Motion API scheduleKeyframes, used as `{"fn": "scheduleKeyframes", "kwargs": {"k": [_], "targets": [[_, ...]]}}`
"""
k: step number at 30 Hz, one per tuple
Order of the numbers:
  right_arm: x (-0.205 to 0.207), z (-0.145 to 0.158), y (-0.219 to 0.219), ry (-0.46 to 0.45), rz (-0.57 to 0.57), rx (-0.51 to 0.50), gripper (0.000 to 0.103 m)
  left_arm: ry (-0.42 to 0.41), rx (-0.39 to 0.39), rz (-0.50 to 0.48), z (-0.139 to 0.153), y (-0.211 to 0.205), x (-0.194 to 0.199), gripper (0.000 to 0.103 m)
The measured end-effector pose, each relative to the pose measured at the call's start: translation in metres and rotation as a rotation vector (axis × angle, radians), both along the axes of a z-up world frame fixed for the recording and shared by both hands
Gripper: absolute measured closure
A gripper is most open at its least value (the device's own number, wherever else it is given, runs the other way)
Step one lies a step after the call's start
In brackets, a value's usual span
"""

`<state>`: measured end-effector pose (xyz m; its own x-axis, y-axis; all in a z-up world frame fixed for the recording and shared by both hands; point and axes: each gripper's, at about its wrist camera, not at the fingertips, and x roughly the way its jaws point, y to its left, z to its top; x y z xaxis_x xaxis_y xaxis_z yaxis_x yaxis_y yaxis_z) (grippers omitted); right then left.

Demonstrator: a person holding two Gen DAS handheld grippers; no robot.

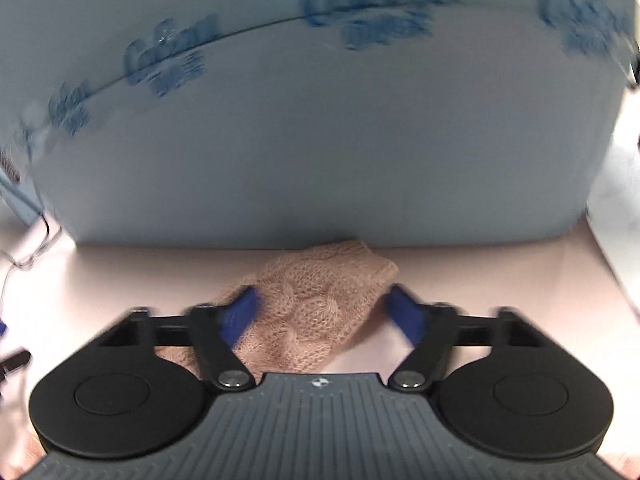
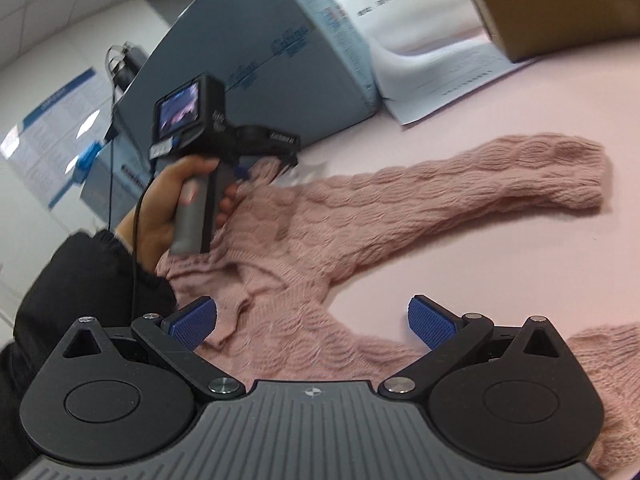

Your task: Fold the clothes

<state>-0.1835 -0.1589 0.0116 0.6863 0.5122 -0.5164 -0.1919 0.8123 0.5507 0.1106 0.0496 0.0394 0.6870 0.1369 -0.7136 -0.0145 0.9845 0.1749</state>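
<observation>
A pink cable-knit sweater (image 2: pixel 304 232) lies spread on the pink table (image 2: pixel 500 264), one sleeve (image 2: pixel 500 176) stretched to the right. In the left wrist view the cuff of another sleeve (image 1: pixel 316 300) lies between the blurred blue pads (image 1: pixel 240 316) of my left gripper (image 1: pixel 322 314). The jaws stand apart on either side of it, the left pad over the knit, the right pad at the cuff's edge. A hand (image 2: pixel 160 216) holds that left gripper (image 2: pixel 268 162) at the sweater's far left. My right gripper (image 2: pixel 312 320) is open above the sweater's near part, nothing between its pads.
A large blue-grey box (image 1: pixel 320 140) with blue print stands right behind the cuff and fills the far side (image 2: pixel 248 40). Printed papers (image 2: pixel 432 48) and a cardboard box (image 2: pixel 560 0) lie at the back right. A thin cable (image 1: pixel 24 256) hangs at the left.
</observation>
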Motion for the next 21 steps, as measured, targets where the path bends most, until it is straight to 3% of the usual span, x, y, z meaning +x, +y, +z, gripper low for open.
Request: {"fn": "scheduleKeyframes", "kwargs": {"k": [2, 6, 12, 17, 21], "targets": [[-0.004, 0.001, 0.012, -0.023, 0.059, -0.052, 0.000, 0.009, -0.017, 0.021, 0.002, 0.007, 0.000, 0.092], [-0.011, 0.003, 0.030, -0.070, 0.134, -0.162, 0.000, -0.007, -0.102, 0.024, 0.017, 0.027, -0.008, 0.096], [-0.016, 0.003, 0.037, -0.097, 0.200, -0.183, 0.000, -0.139, -0.142, -0.031, 0.069, 0.051, -0.052, 0.095], [-0.015, 0.004, 0.030, -0.089, 0.163, -0.140, 0.000, -0.217, -0.157, -0.062, 0.098, 0.068, -0.099, 0.095], [-0.022, 0.012, 0.020, -0.183, -0.013, -0.174, 0.000, -0.337, -0.145, -0.052, 0.111, 0.078, -0.148, 0.095]]}}
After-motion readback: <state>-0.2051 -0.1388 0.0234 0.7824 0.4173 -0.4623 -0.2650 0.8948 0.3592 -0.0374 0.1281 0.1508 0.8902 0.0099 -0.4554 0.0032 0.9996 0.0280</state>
